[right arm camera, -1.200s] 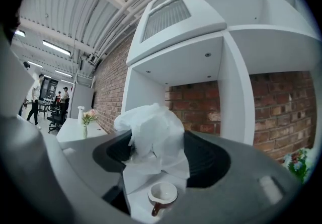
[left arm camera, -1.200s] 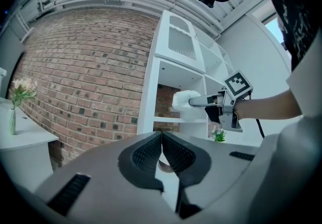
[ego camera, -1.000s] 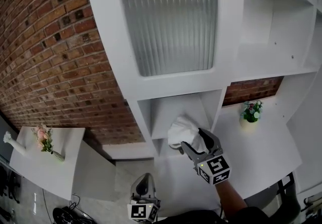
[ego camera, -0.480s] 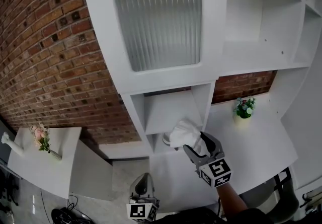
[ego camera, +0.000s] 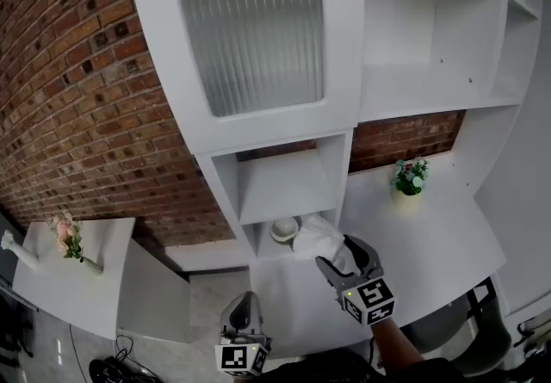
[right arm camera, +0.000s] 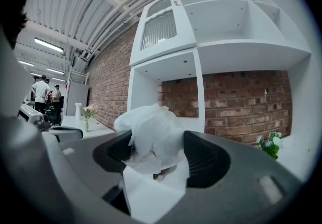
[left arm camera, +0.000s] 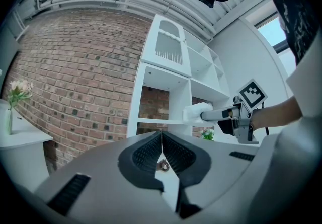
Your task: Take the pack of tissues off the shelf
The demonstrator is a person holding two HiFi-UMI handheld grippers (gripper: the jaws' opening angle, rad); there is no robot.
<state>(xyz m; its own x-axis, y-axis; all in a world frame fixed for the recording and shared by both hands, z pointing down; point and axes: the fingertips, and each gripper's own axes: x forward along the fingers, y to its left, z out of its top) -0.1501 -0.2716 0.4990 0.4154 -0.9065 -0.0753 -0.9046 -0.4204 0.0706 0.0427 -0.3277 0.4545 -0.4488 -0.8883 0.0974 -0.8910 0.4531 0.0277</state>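
White crinkled pack of tissues [ego camera: 317,237] is clamped in the right tongs [ego camera: 343,254]. Head view only: a bowl [ego camera: 282,229] in the shelf's [ego camera: 284,188] lower compartment, just past the tong tips, contents not discernible. Left tongs [ego camera: 242,314] are low, well apart from the right.
Left gripper view: left tongs [left arm camera: 162,140] together, nothing between; pack side-on.
Right gripper view: pads pressing the pack [right arm camera: 151,135].

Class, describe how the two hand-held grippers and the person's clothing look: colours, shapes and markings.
Both the left gripper and the right gripper are grey, with tapering two-jaw heads lined by black ribbed pads. Each carries a cube with black-and-white square markers. The person wears a dark top, and the forearm is bare below the sleeve.
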